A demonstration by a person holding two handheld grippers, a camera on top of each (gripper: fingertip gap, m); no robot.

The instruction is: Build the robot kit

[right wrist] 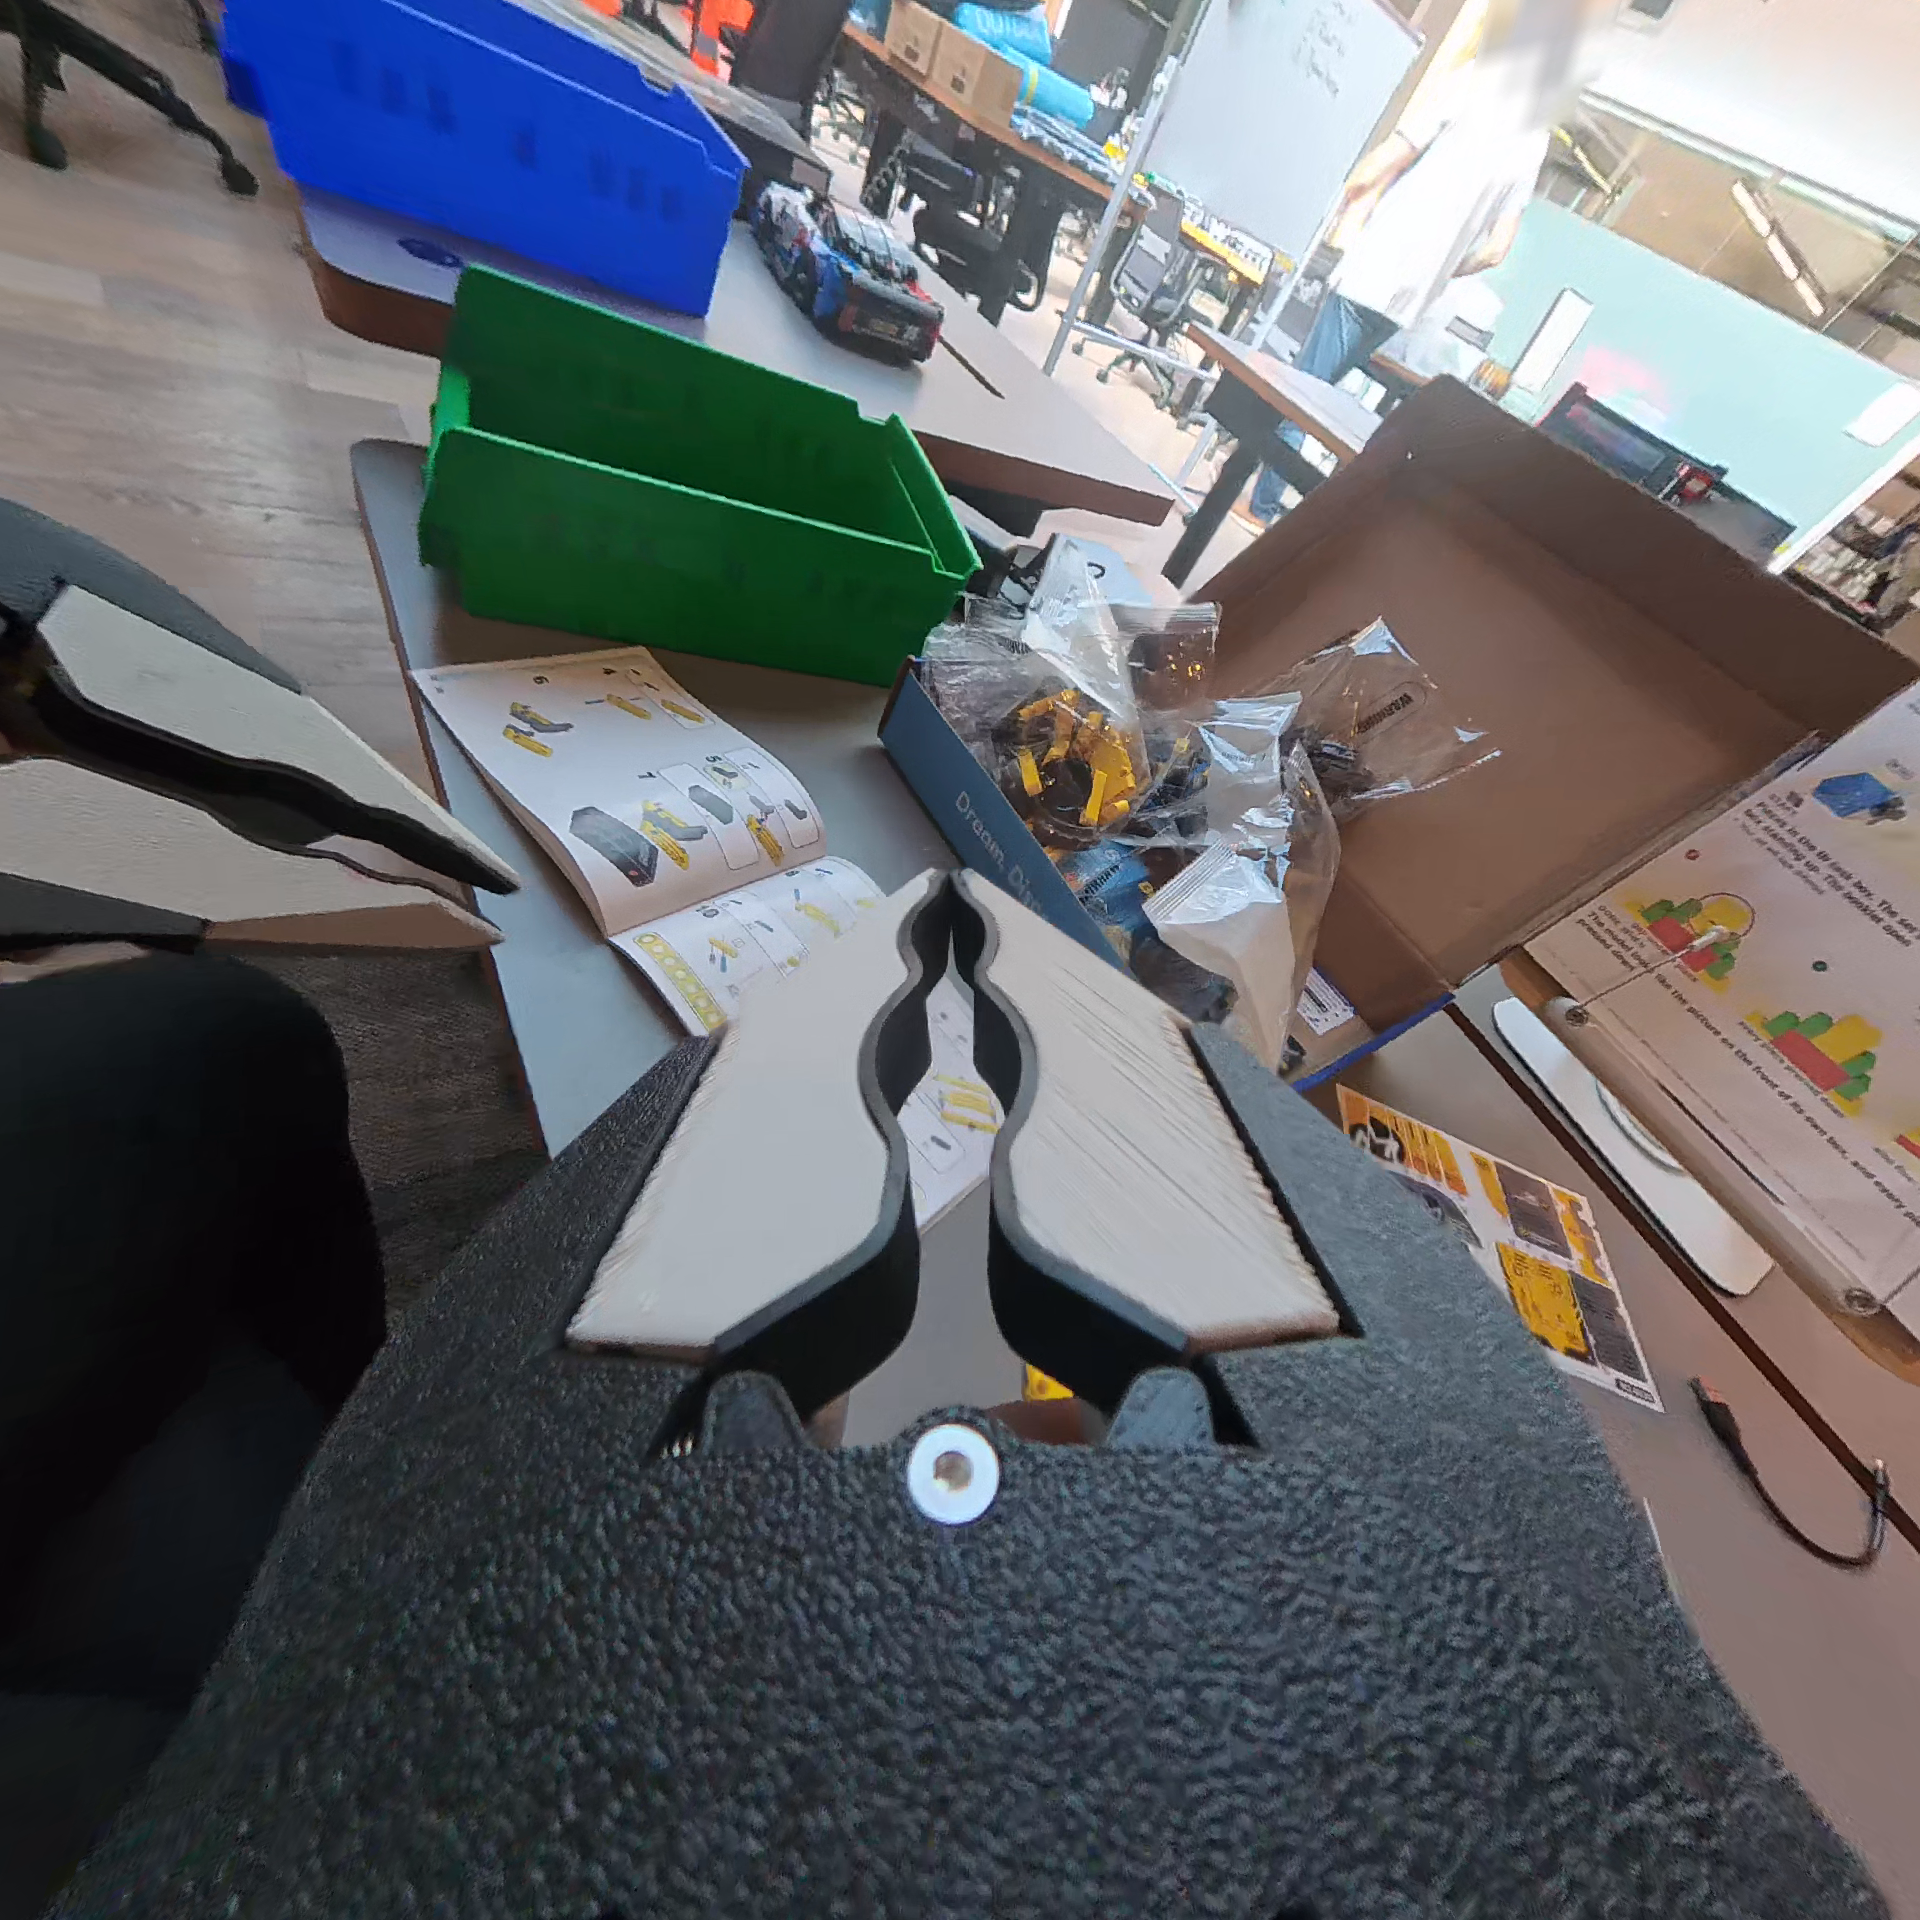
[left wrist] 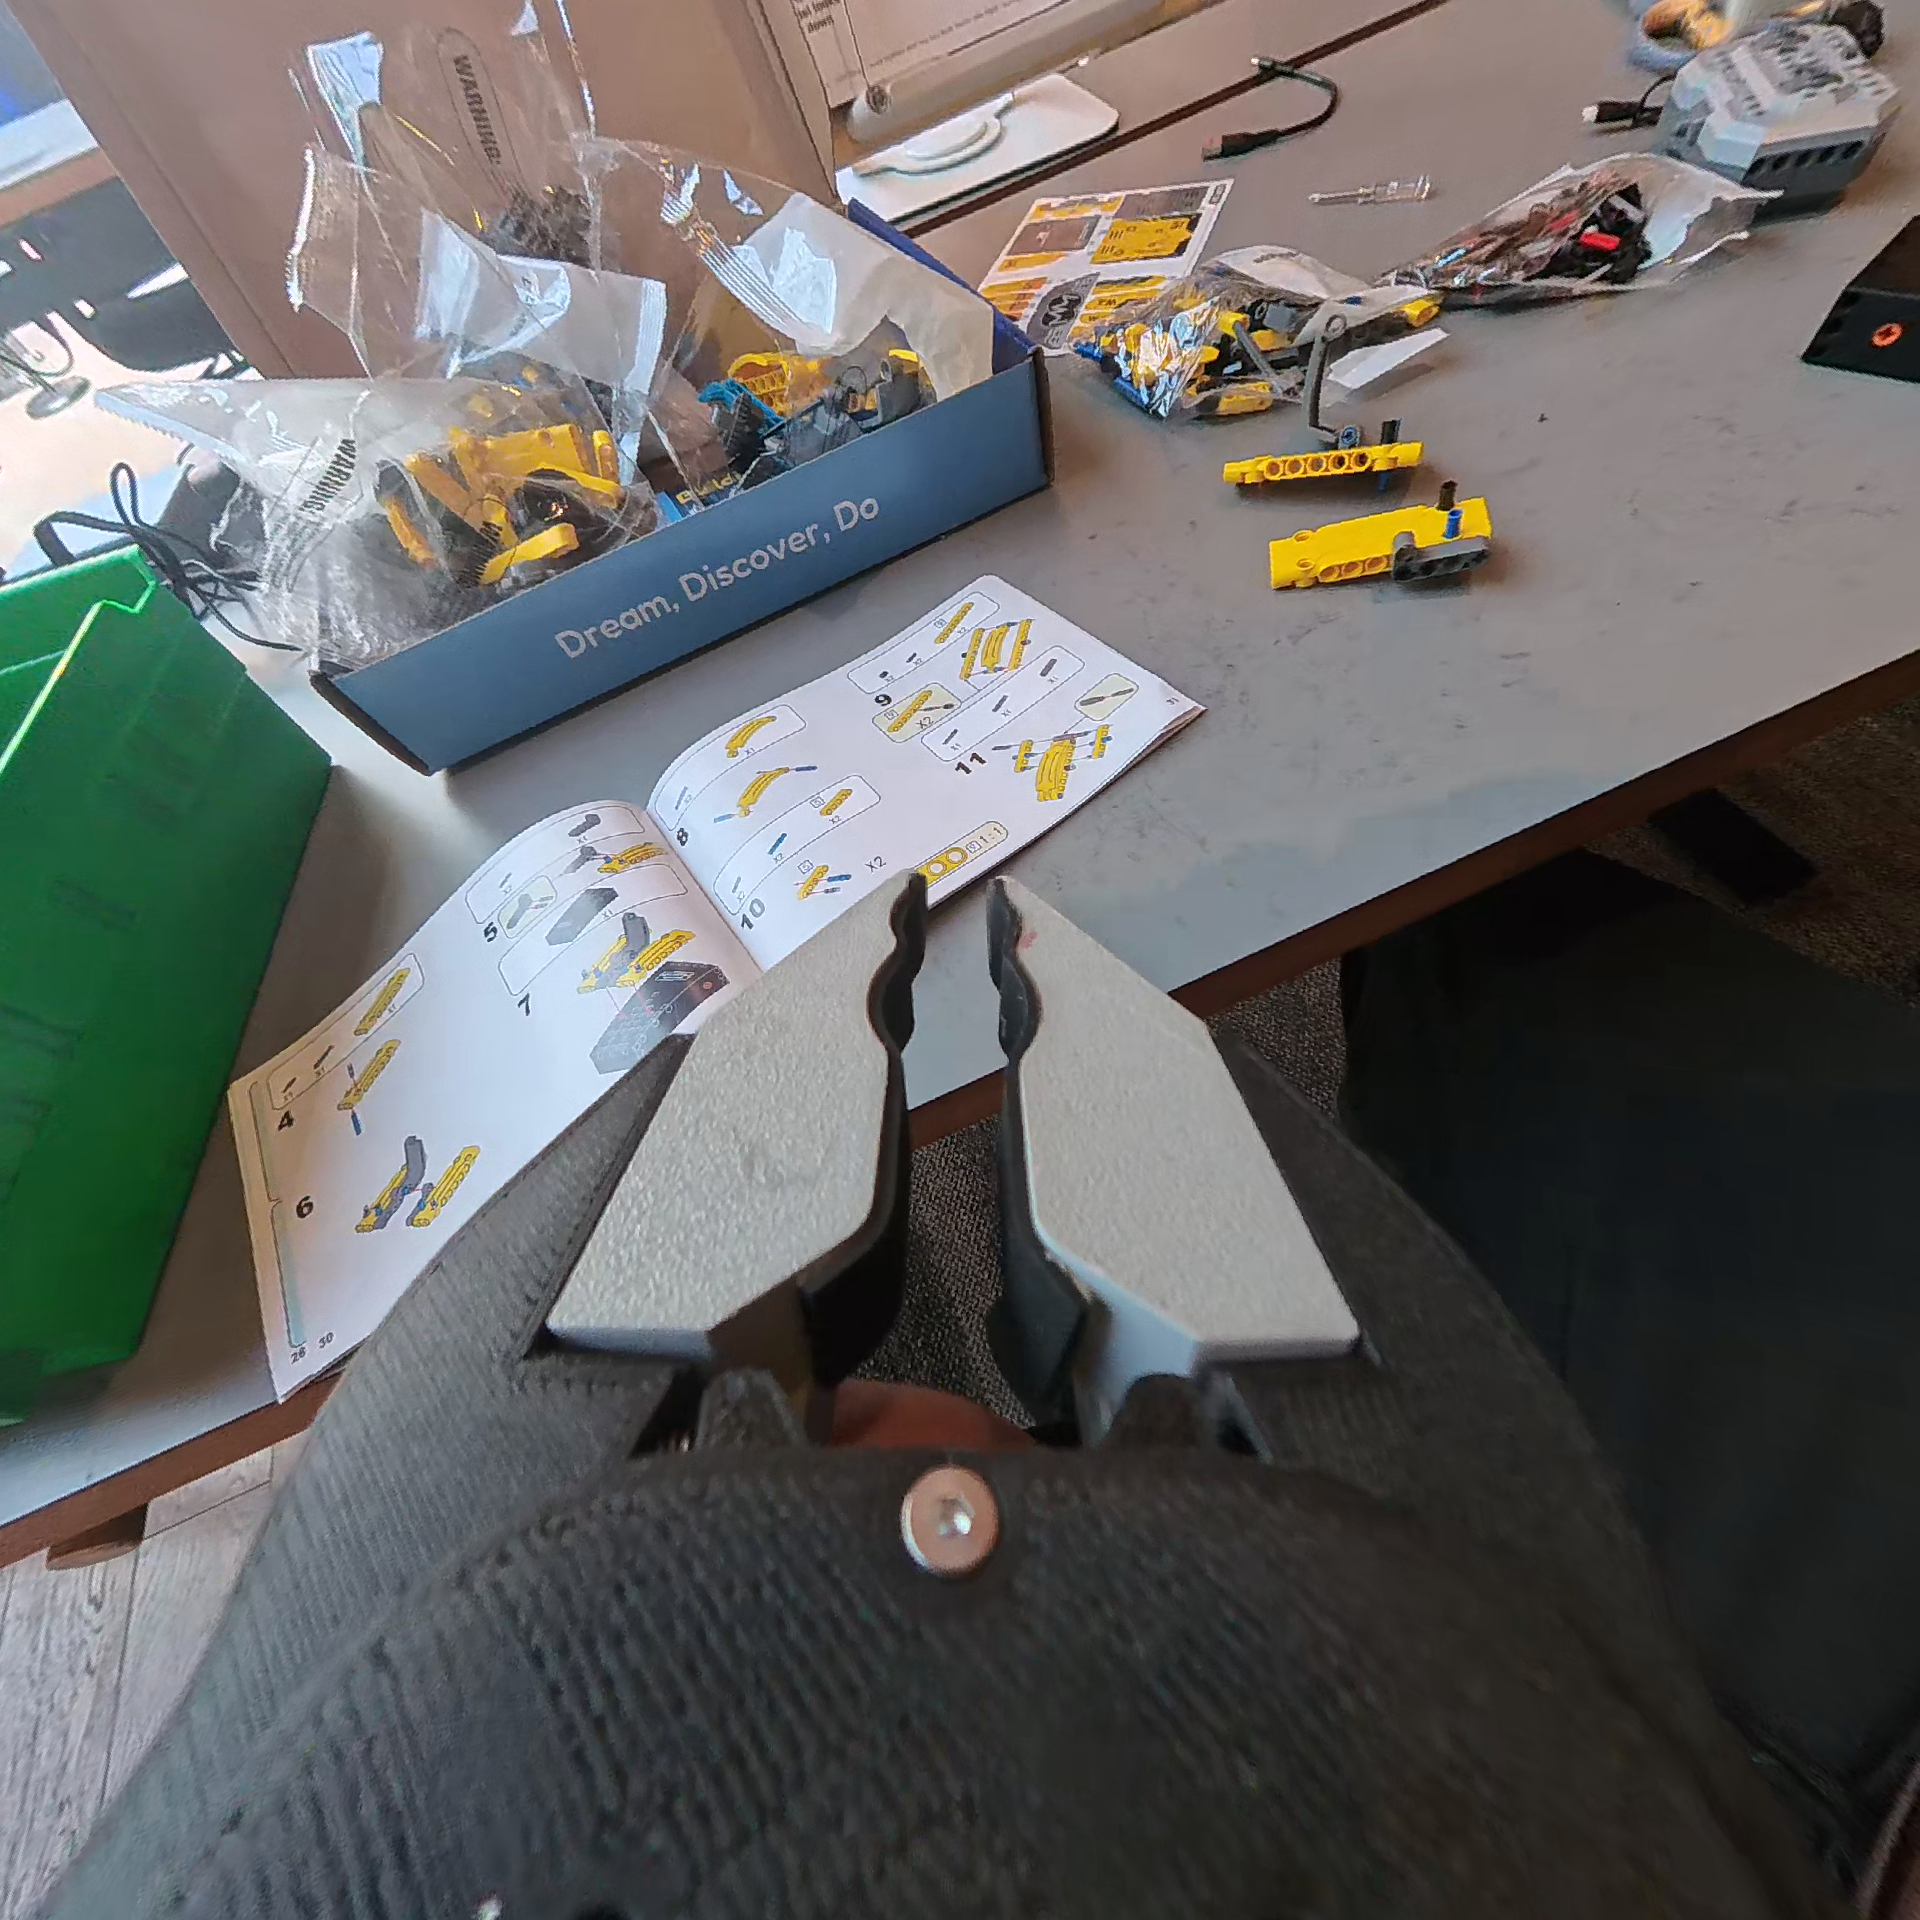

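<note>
My left gripper is open and empty, its tips a narrow gap apart above the table's front edge, at the near edge of an open instruction booklet. My right gripper is shut and empty, hovering over the same booklet, close to a shallow blue box holding clear bags of yellow pieces. That box also shows in the left wrist view. The left gripper appears at the left of the right wrist view. Two small yellow beam assemblies lie on the grey table.
A green bin stands left of the booklet. A cardboard box, sticker sheet, two part bags, a grey hub, a black block and a cable lie around. A blue bin sits on another table. Spacing between my two grippers at the tips: around 15 centimetres.
</note>
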